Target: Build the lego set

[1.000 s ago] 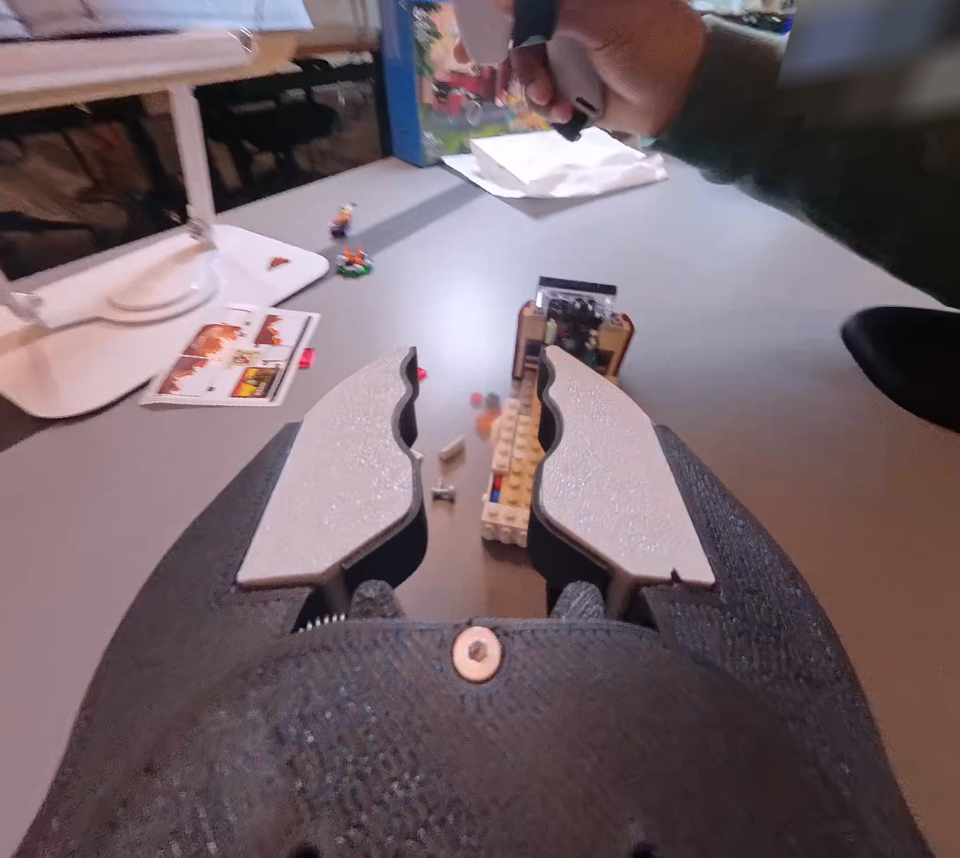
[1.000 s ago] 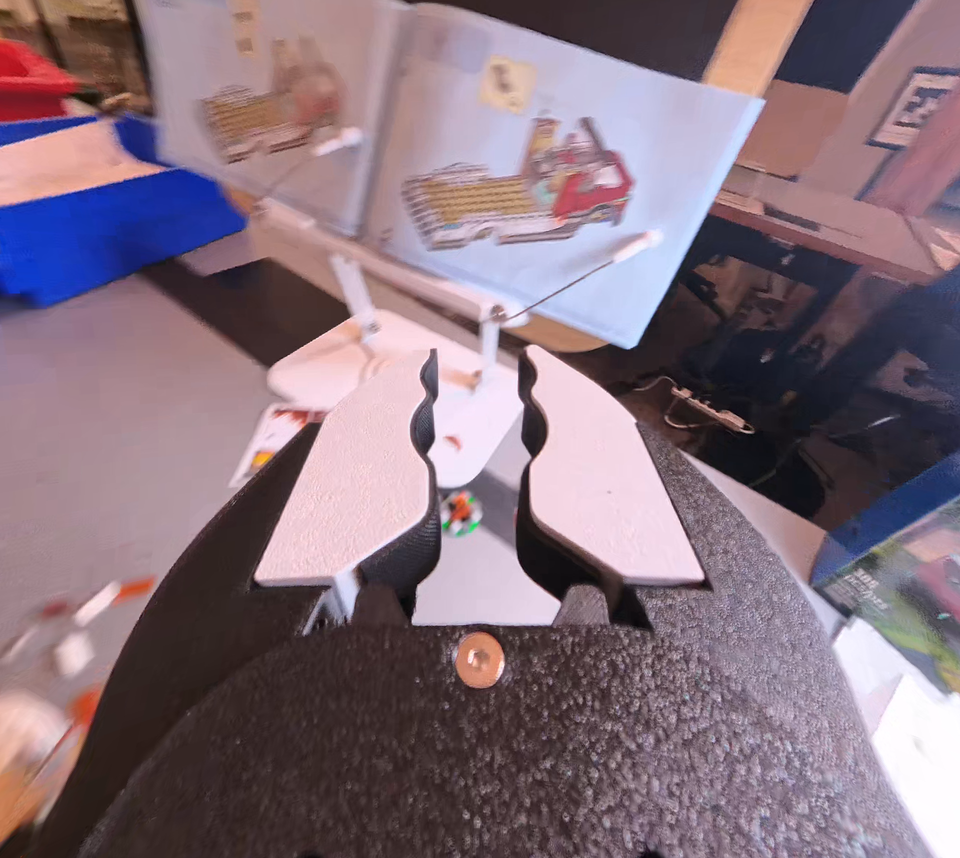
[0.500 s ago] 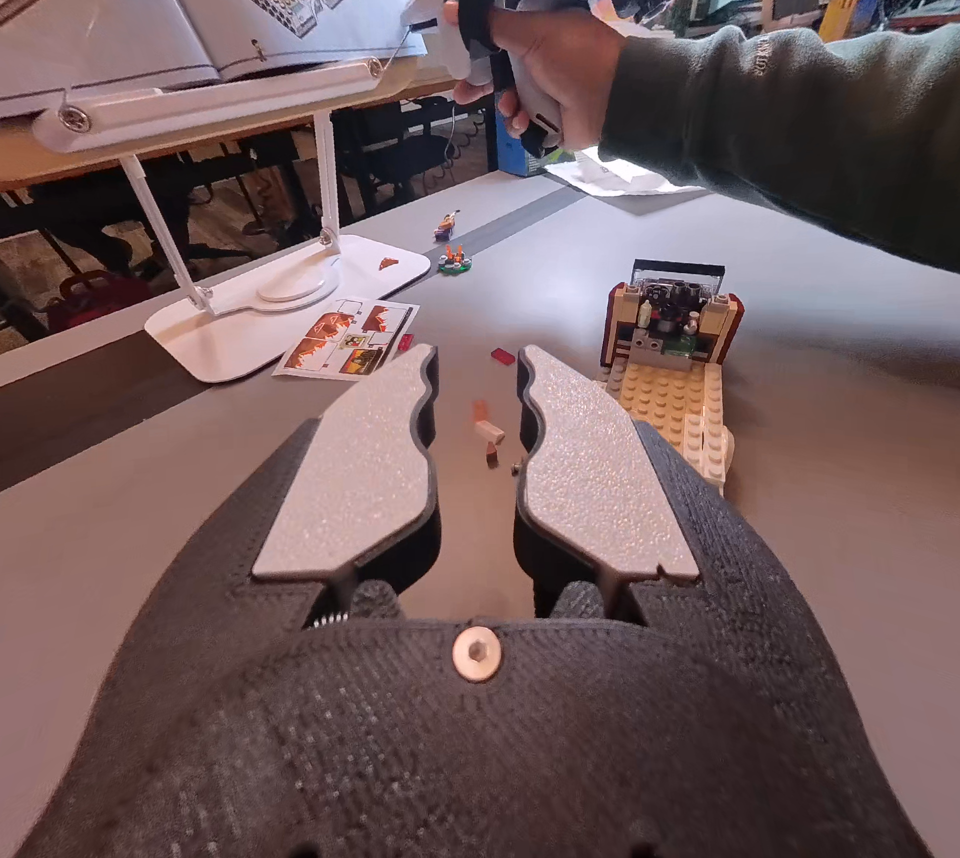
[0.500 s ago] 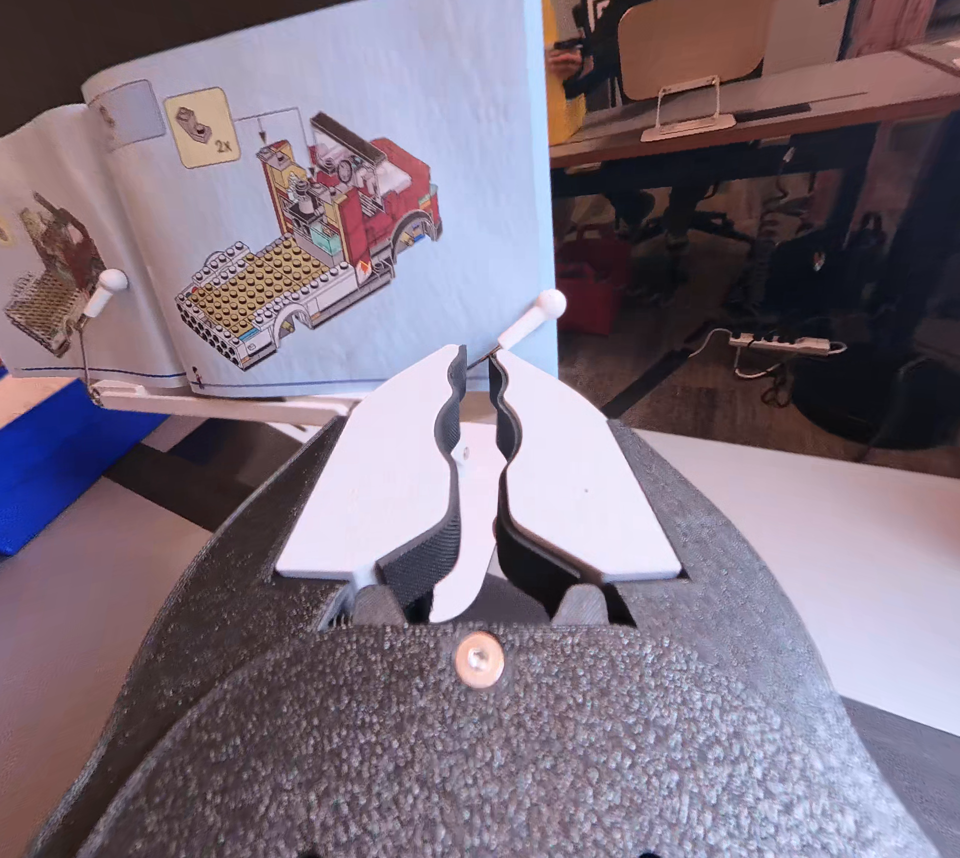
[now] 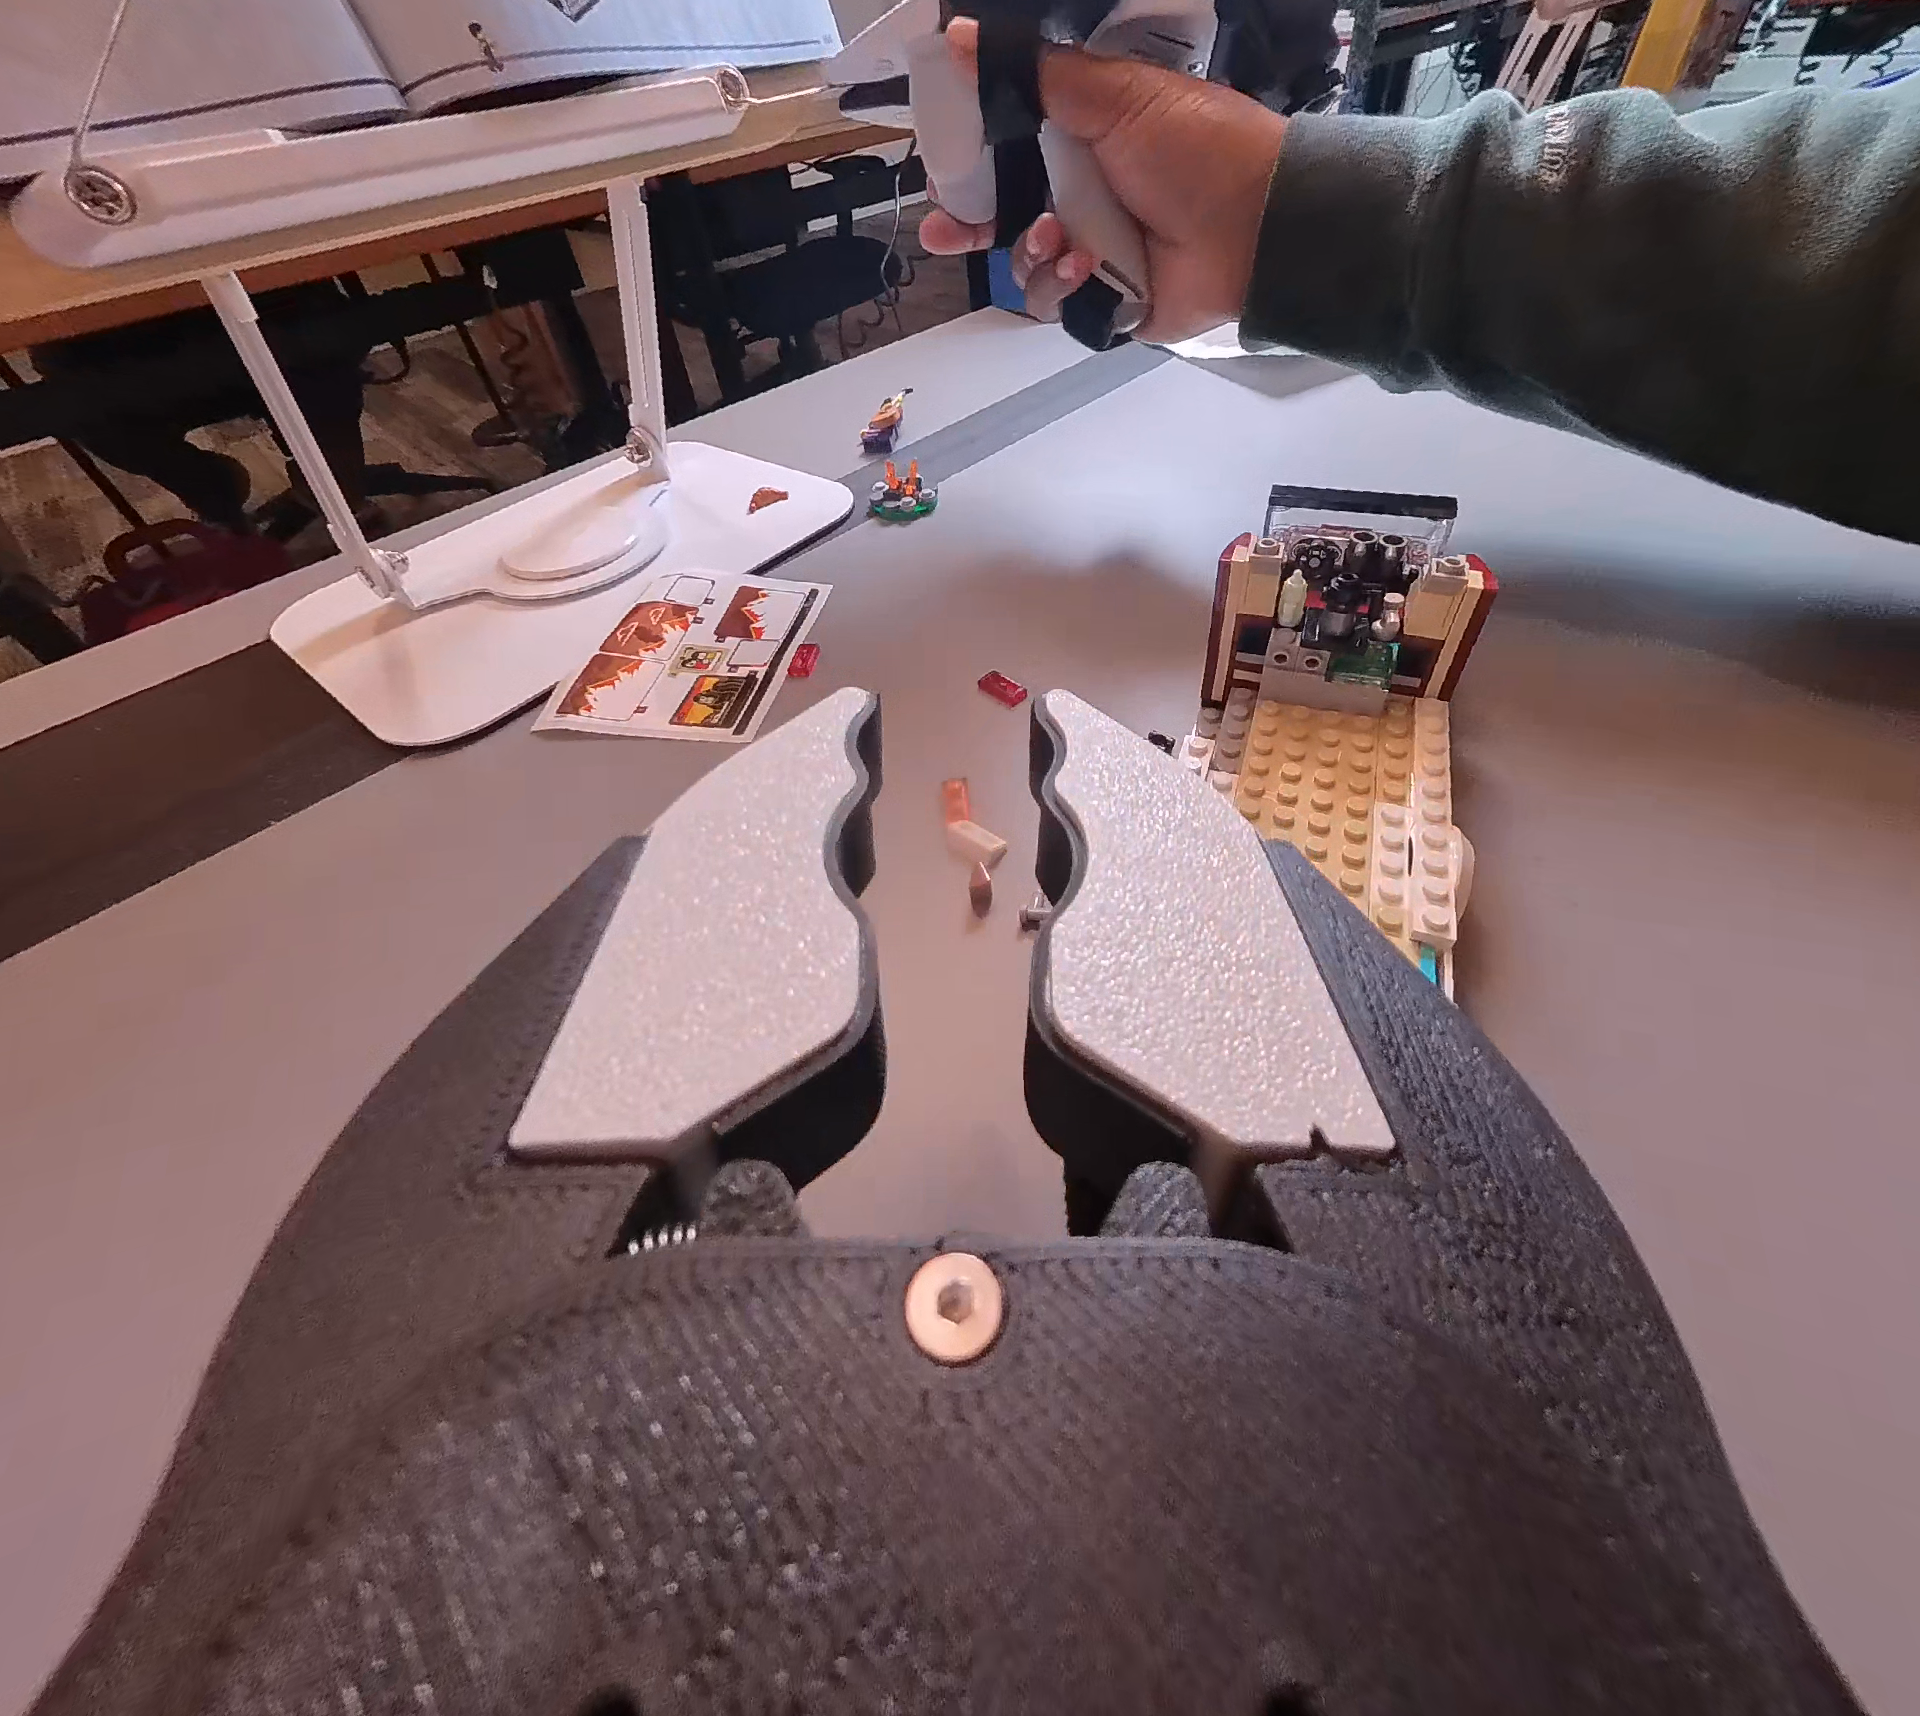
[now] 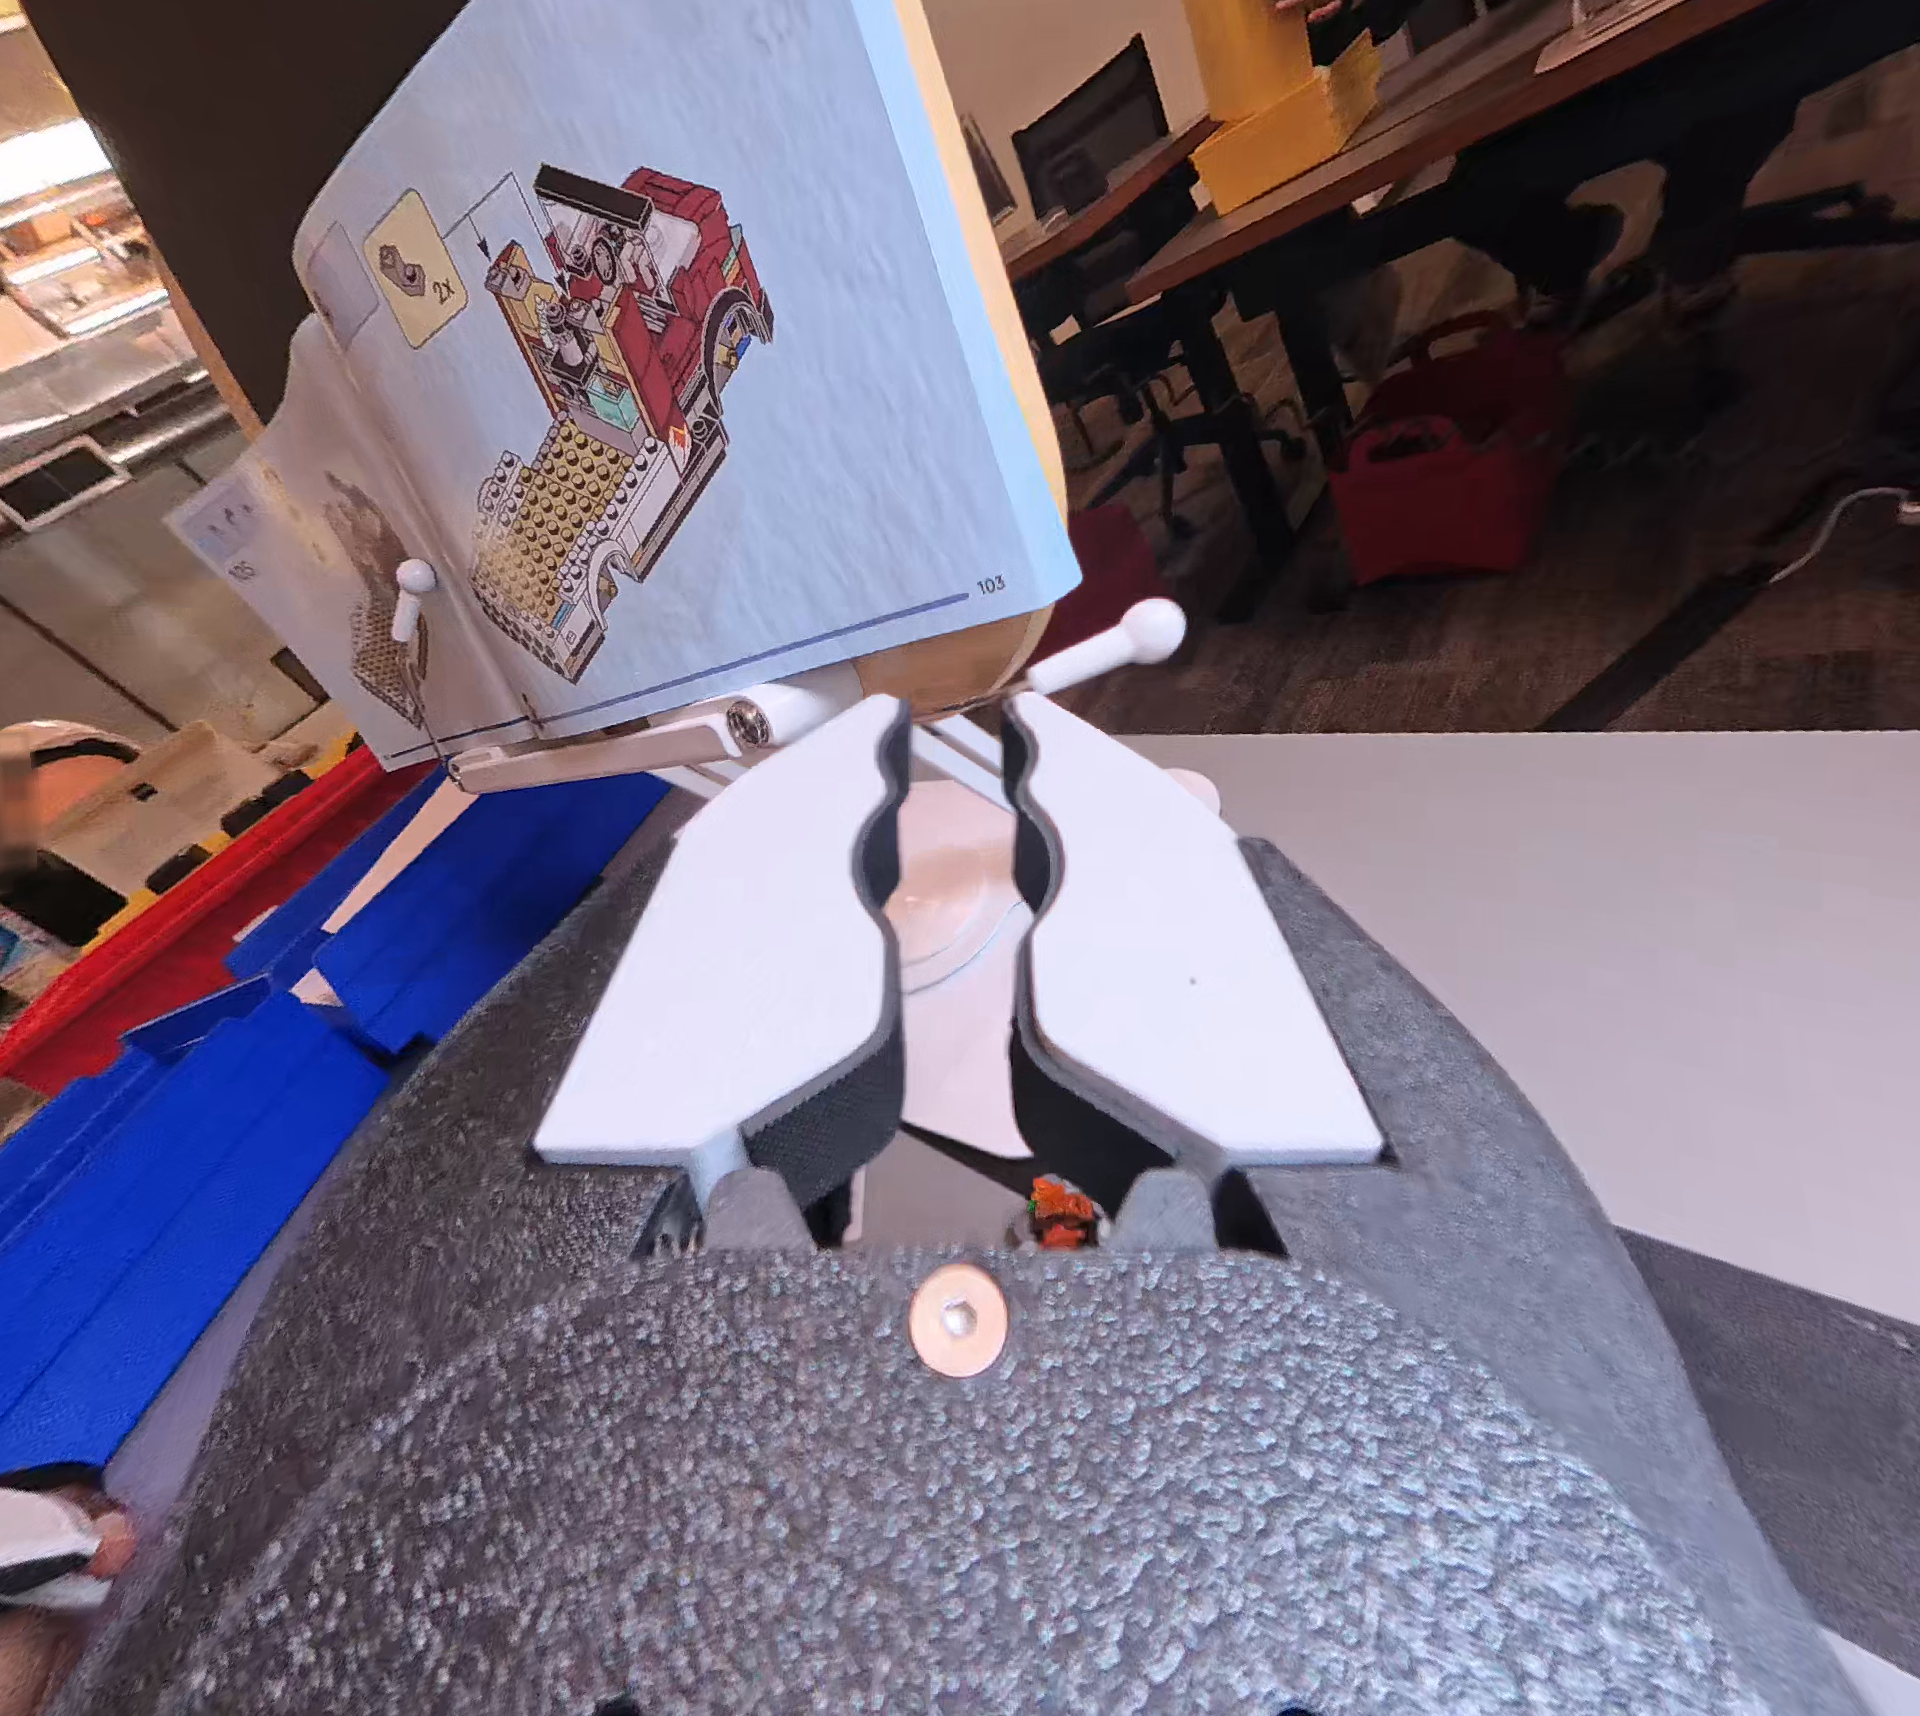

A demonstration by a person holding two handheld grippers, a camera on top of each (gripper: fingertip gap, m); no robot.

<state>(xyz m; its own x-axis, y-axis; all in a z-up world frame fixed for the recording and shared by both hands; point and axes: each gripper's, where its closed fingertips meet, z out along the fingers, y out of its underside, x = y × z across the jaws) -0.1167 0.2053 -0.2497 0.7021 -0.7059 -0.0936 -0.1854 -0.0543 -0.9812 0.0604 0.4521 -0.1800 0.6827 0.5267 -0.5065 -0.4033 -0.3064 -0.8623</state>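
Left gripper: fingers parted, empty, above the tabletop. Small loose pieces lie between the fingertips. The partly built truck sits just right of the right finger, apart from it. Farther off, the right gripper, fingers narrowly parted and empty, points at the instruction booklet on its white stand.

right gripper at centre frame, its two white fingers parted by a narrow gap with nothing between them. instruction booklet open at upper left, resting on a white stand just beyond the fingertips. blue trays at lower left. pale table at right; small orange piece visible low in the gap.
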